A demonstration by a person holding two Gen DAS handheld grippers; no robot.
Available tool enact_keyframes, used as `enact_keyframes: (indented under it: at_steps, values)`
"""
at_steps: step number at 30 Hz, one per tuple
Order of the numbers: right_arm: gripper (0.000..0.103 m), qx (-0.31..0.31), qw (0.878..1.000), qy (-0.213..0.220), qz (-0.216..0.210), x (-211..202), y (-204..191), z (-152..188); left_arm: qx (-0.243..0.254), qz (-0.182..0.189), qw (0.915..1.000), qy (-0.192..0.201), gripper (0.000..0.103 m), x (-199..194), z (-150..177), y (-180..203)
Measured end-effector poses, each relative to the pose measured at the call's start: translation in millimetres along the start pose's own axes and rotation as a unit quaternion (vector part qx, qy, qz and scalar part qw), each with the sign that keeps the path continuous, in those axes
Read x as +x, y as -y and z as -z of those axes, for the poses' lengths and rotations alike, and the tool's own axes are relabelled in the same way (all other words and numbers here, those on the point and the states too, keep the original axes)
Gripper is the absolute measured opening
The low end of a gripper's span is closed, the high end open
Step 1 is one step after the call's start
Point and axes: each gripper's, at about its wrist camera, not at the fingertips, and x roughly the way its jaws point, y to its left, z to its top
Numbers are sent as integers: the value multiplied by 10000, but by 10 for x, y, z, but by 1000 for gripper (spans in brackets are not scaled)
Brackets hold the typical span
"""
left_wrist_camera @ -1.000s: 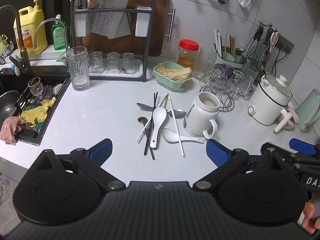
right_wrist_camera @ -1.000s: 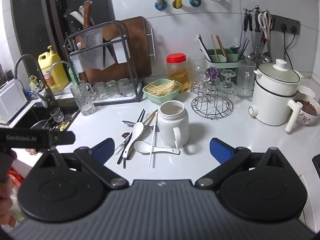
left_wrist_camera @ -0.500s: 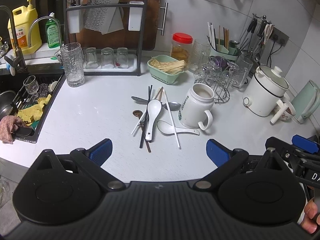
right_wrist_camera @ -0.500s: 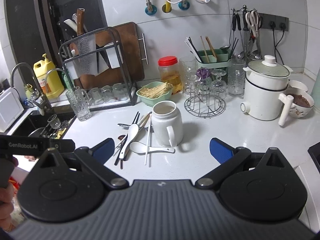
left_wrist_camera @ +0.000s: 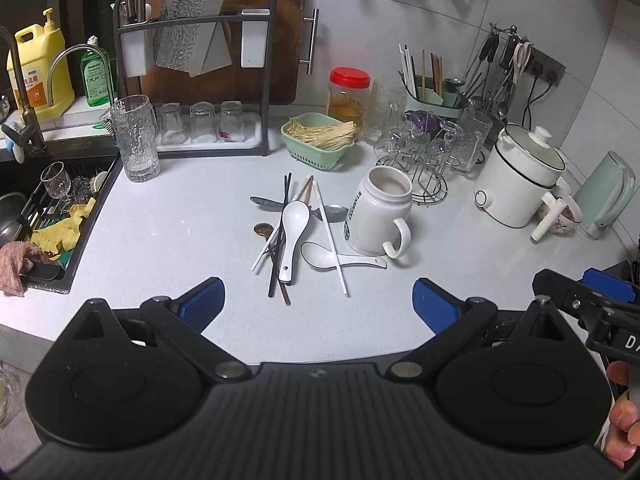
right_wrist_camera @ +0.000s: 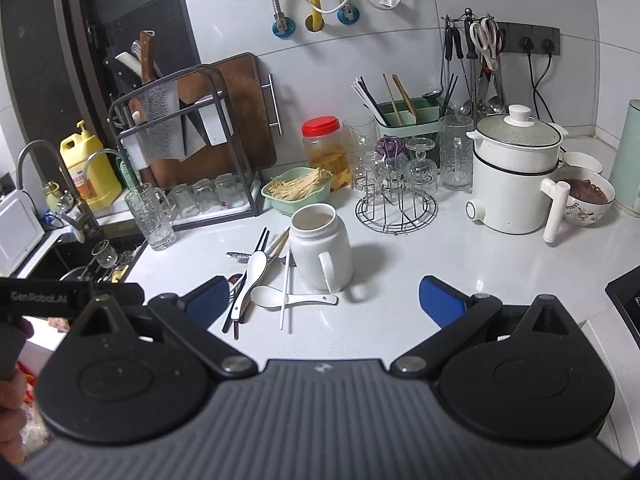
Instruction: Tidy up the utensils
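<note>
Left tongs (left_wrist_camera: 318, 300) and right tongs (right_wrist_camera: 324, 300), both spread wide and empty, above the near edge of the tabletop (left_wrist_camera: 180, 220). Compared with a second earlier, both cameras had drawn nearer the utensil pile (left_wrist_camera: 294, 236): the pile and the mug (left_wrist_camera: 378, 214) sat closer to the tongs in each view. The pile itself had not moved. White spoons (left_wrist_camera: 294, 226), chopsticks (left_wrist_camera: 330, 236) and metal spoons lay crossed just left of the mug, one ladle-shaped spoon (right_wrist_camera: 280, 297) reaching its base. The green holder (right_wrist_camera: 404, 116) stood by the wall, well apart. Judged stage: approach only; no utensil yet grasped.
</note>
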Motion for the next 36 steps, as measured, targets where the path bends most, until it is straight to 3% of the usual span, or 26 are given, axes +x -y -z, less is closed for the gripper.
enact_keyframes:
  at_steps: [16, 36]
  values:
    - [101, 14, 9999, -98, -101, -25, 32, 25, 106, 70, 9999, -98, 102, -22, -62, 127]
    - [101, 21, 9997, -179, -150, 51, -93, -25, 187, -89, 9995, -246, 102, -169, -62, -52]
